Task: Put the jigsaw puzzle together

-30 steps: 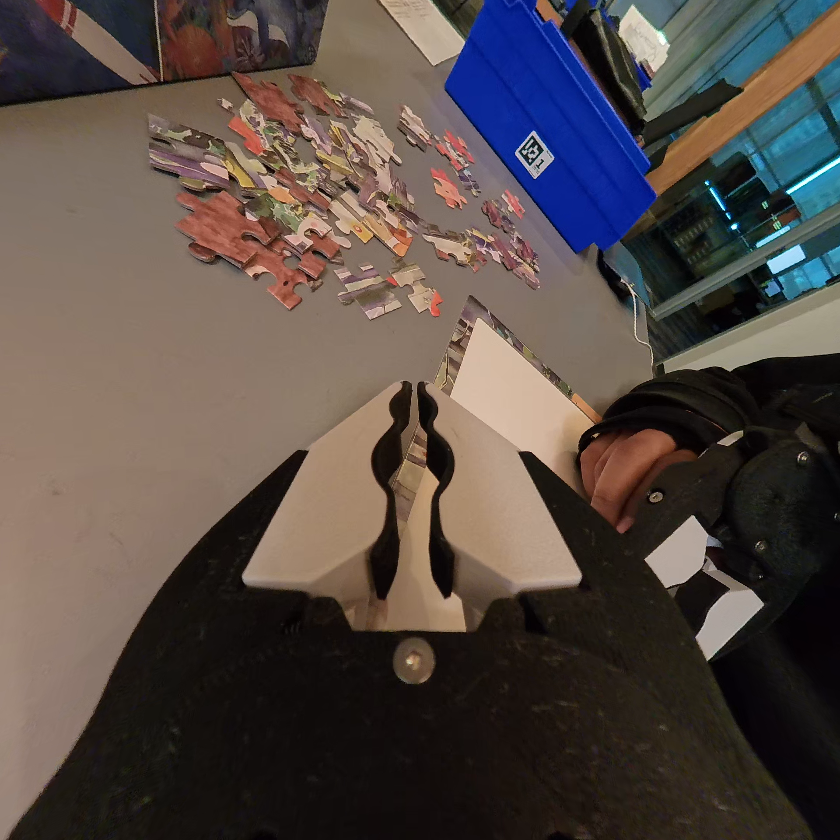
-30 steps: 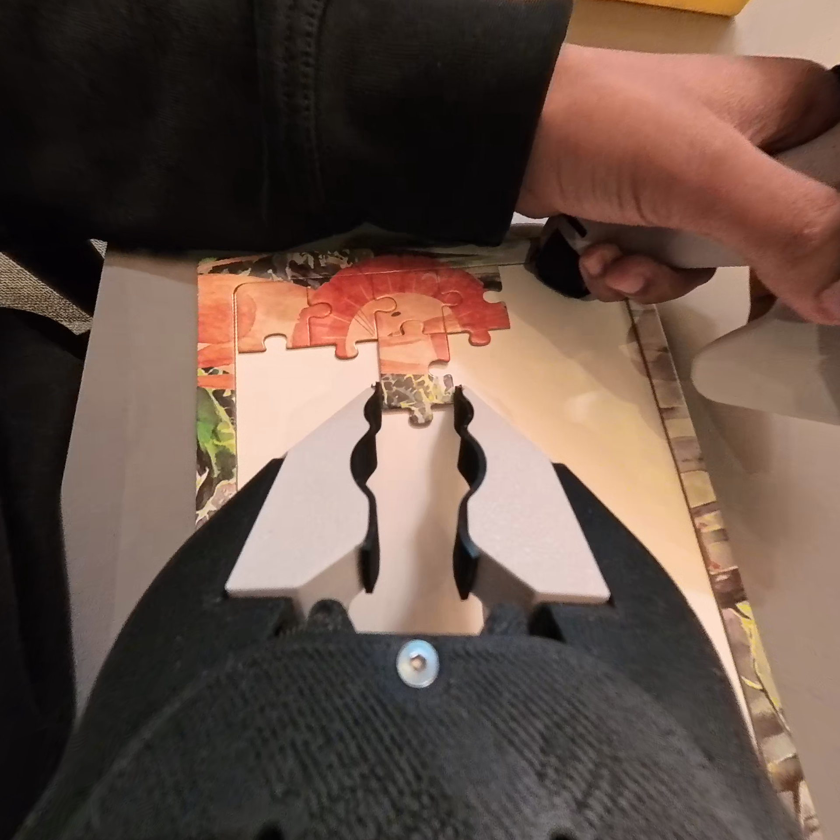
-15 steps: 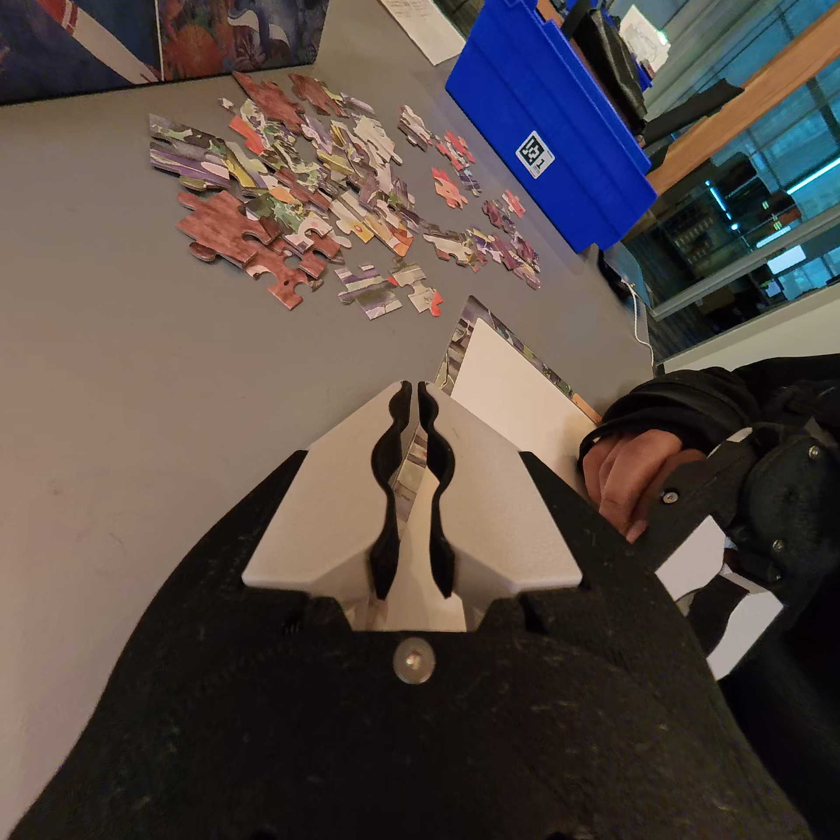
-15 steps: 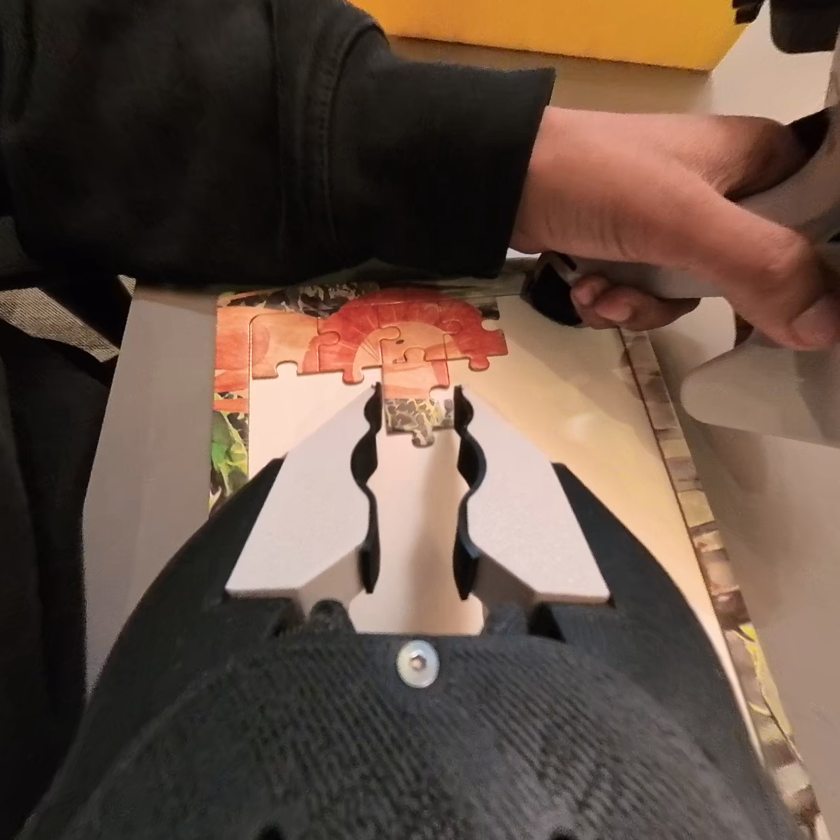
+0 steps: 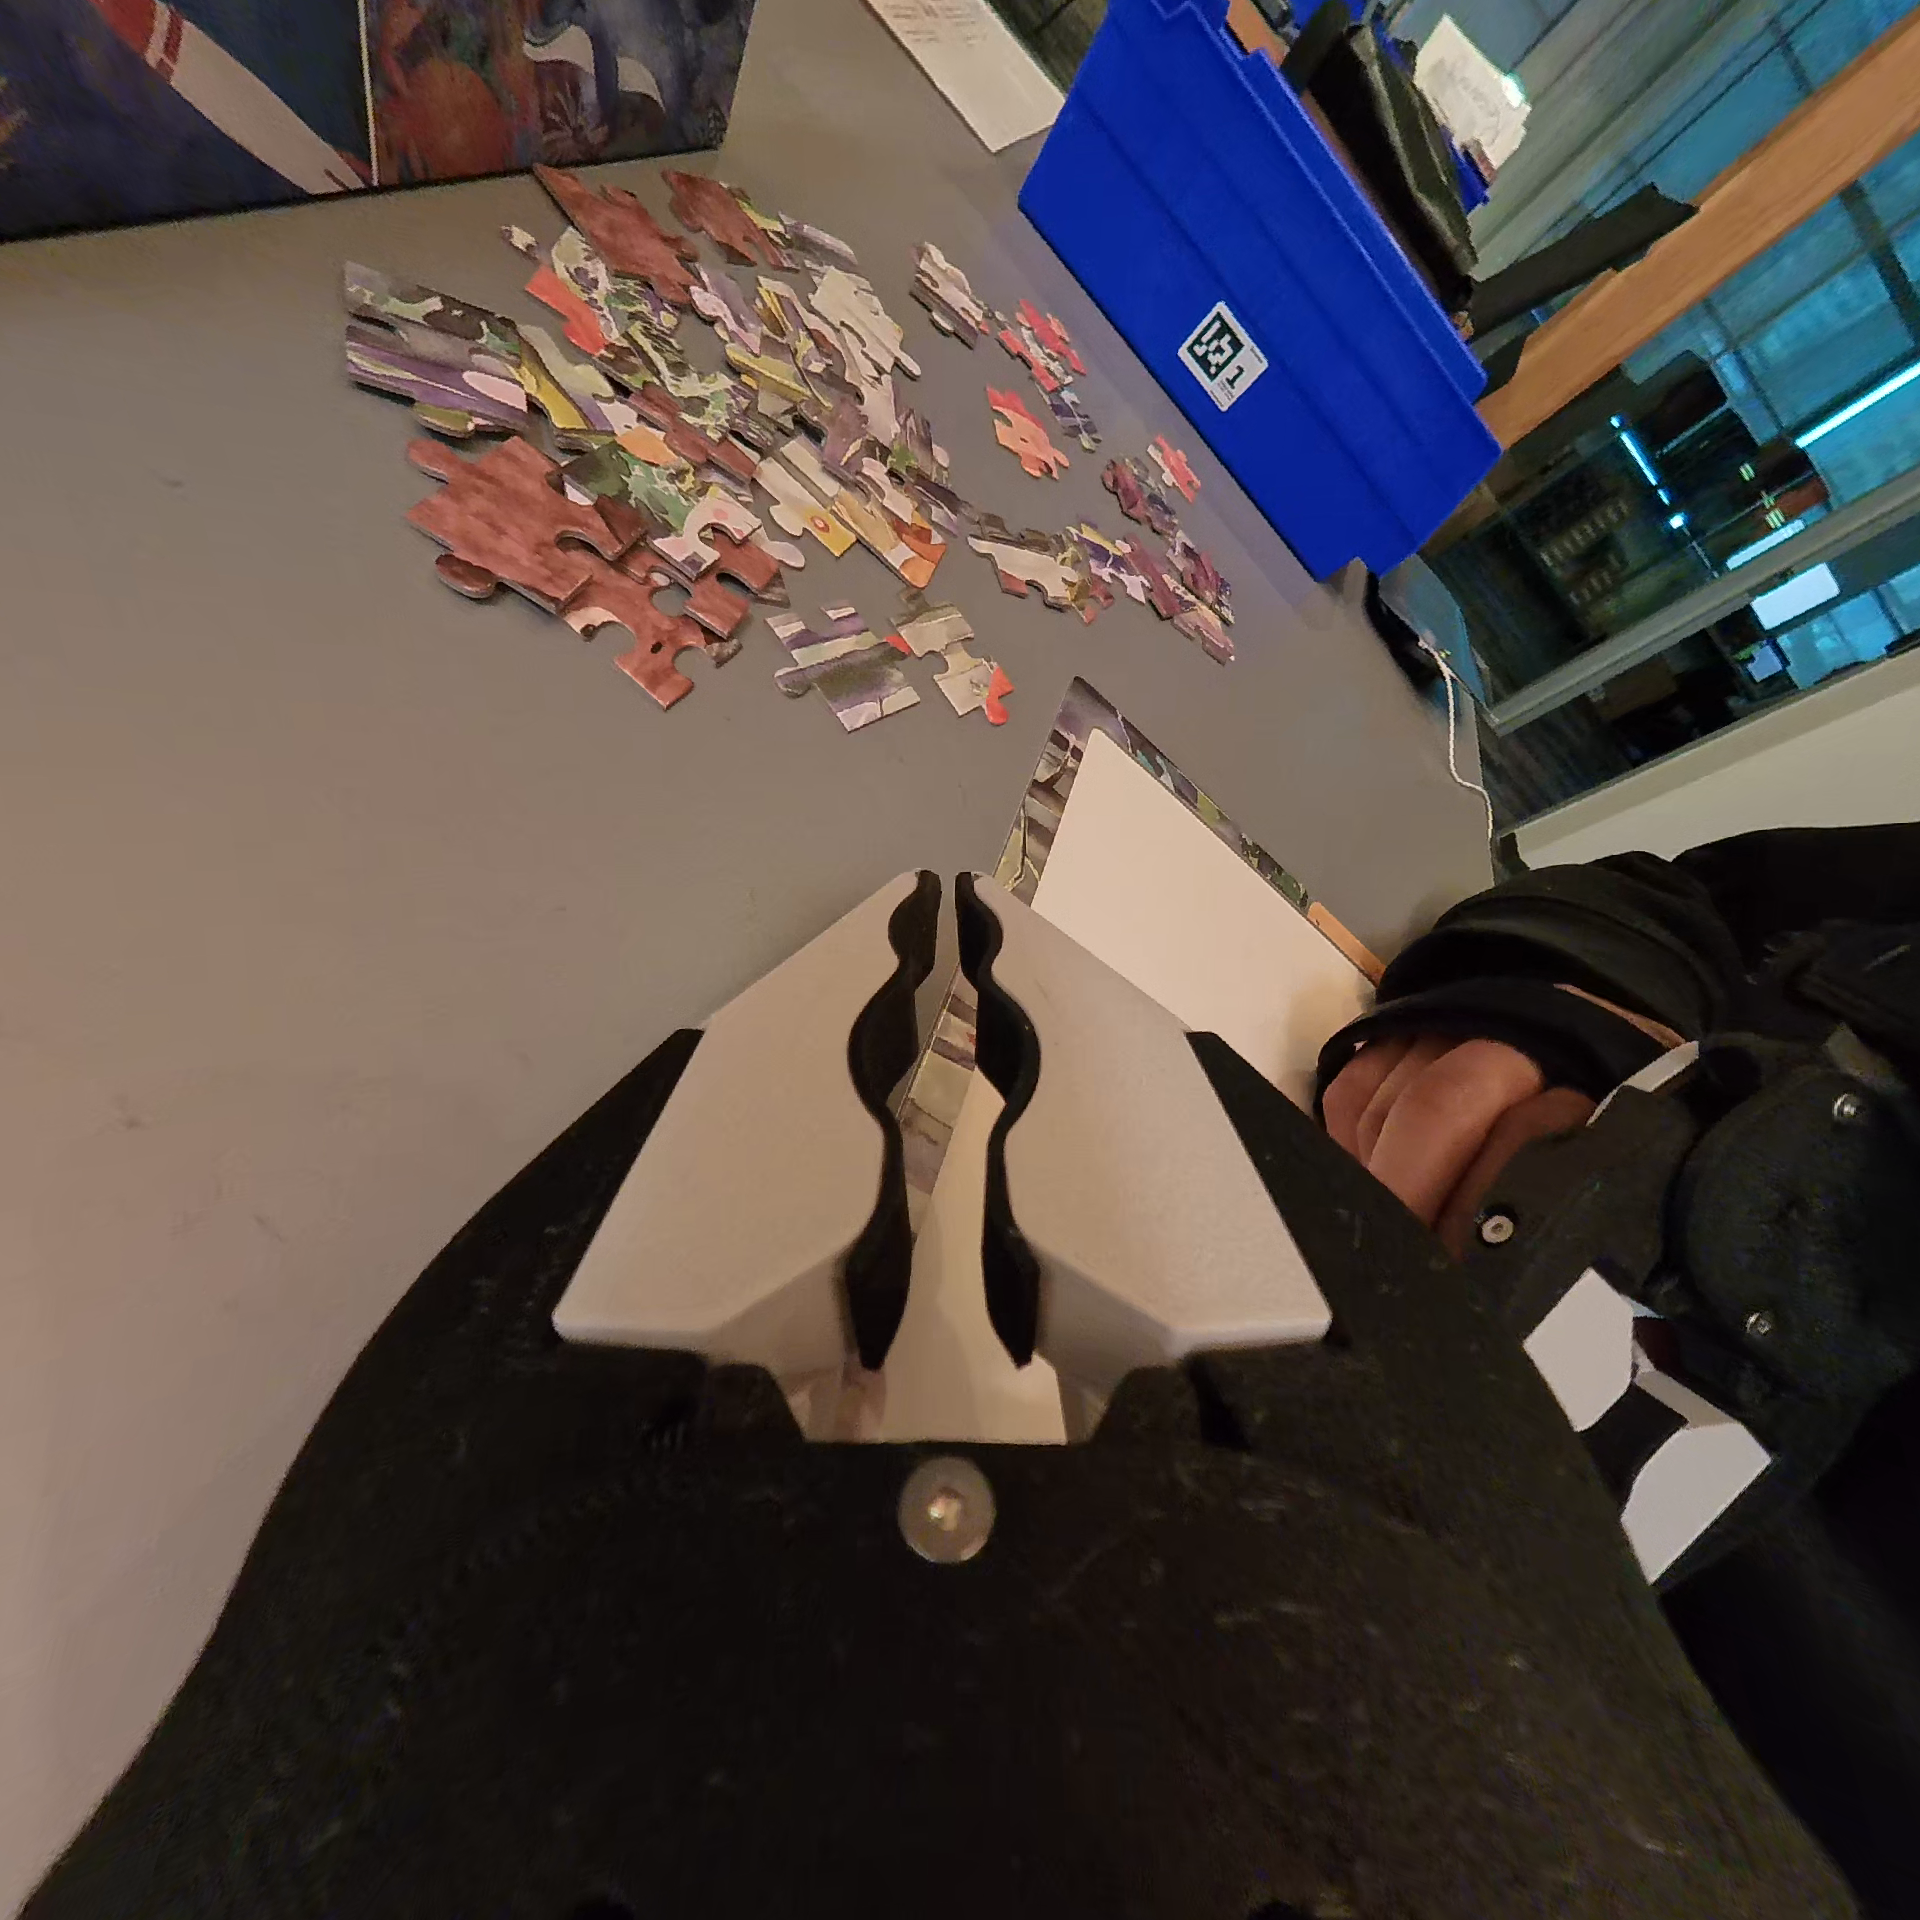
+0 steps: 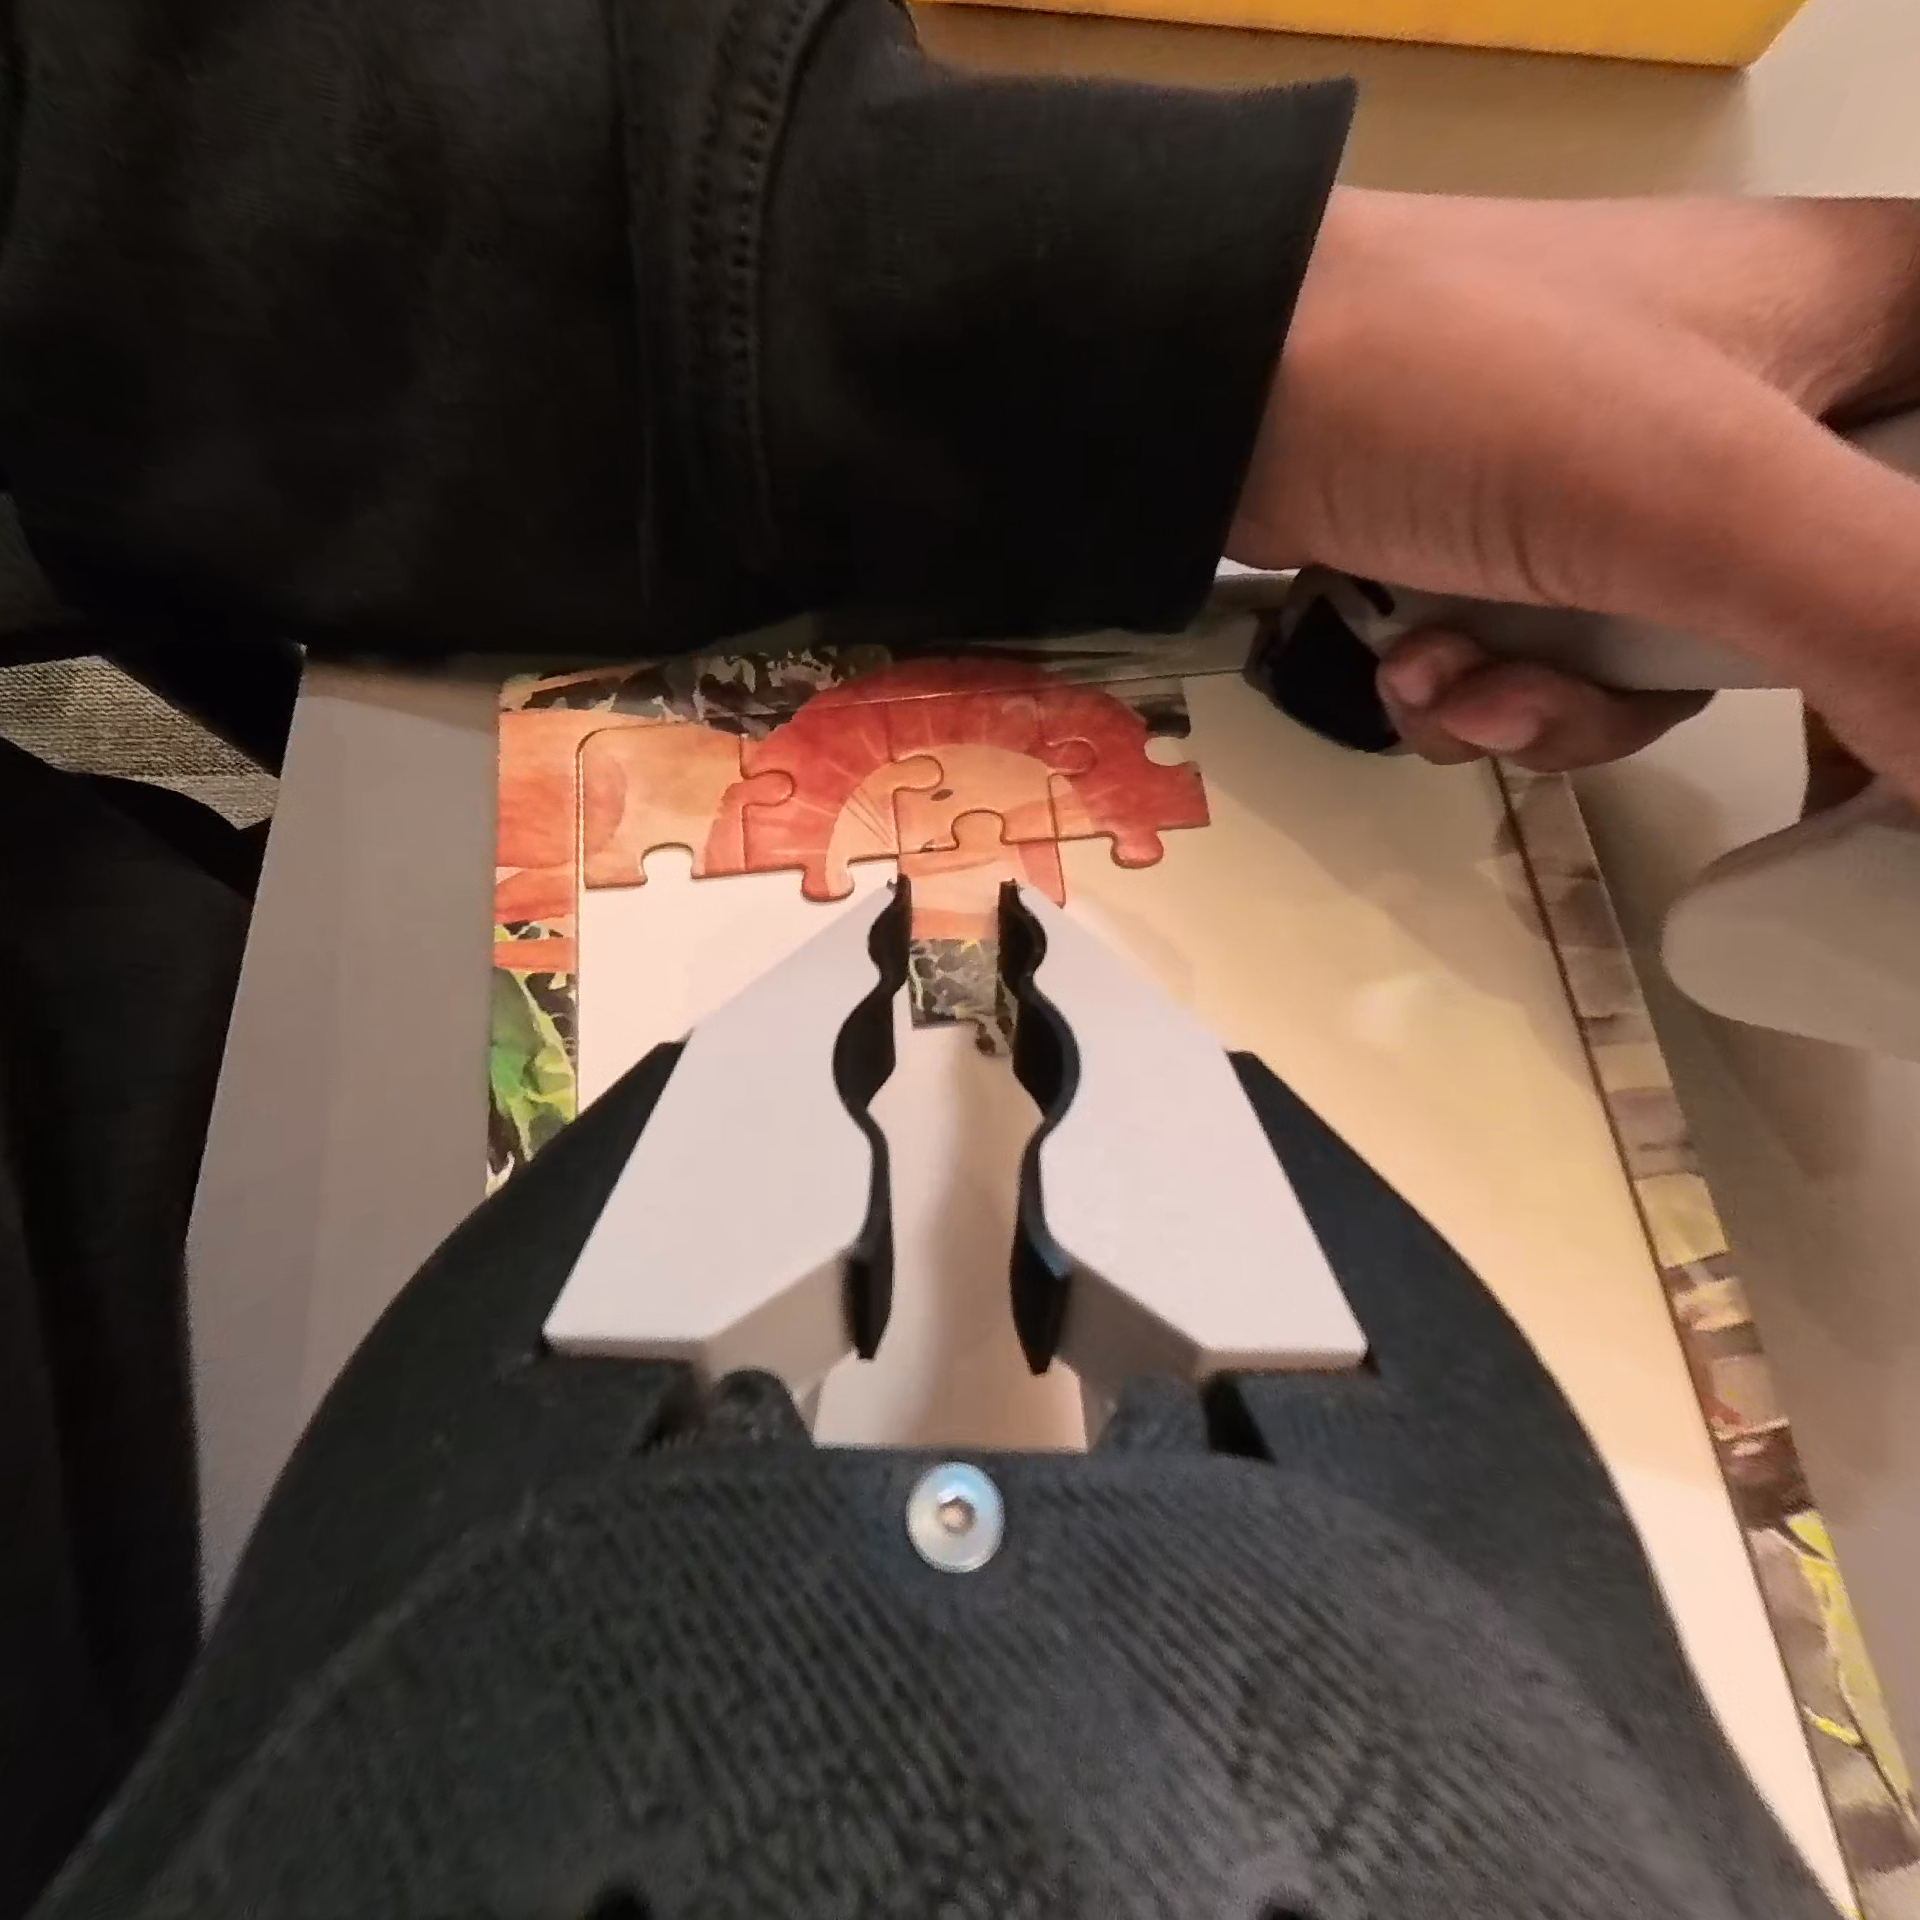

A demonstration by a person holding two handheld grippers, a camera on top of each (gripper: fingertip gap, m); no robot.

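Note:
The puzzle tray (image 6: 1299, 1039) has a printed border and a white floor. Several orange and red pieces (image 6: 935, 769) are joined at its far edge. A piece with an orange top and dark green bottom (image 6: 951, 971) lies joined below them. My right gripper (image 6: 953, 888) is over this piece with its jaws a narrow gap apart, and its fingers cover the piece's sides. My left gripper (image 5: 937, 883) is shut on the tray's edge (image 5: 1164, 904); it also shows in the right wrist view (image 6: 1320, 665). Loose pieces (image 5: 727, 436) lie in a pile farther out on the grey table.
A blue bin (image 5: 1247, 260) stands to the right of the pile and the puzzle box (image 5: 364, 83) behind it. A black sleeve (image 6: 623, 312) crosses above the tray's far side. The hand on my right gripper (image 5: 1423, 1122) is close beside my left gripper. There is about 20 cm between the tips of the two grippers.
My right gripper has moved forward over the orange and green piece and its jaws have narrowed. The left gripper has stayed clamped on the tray.

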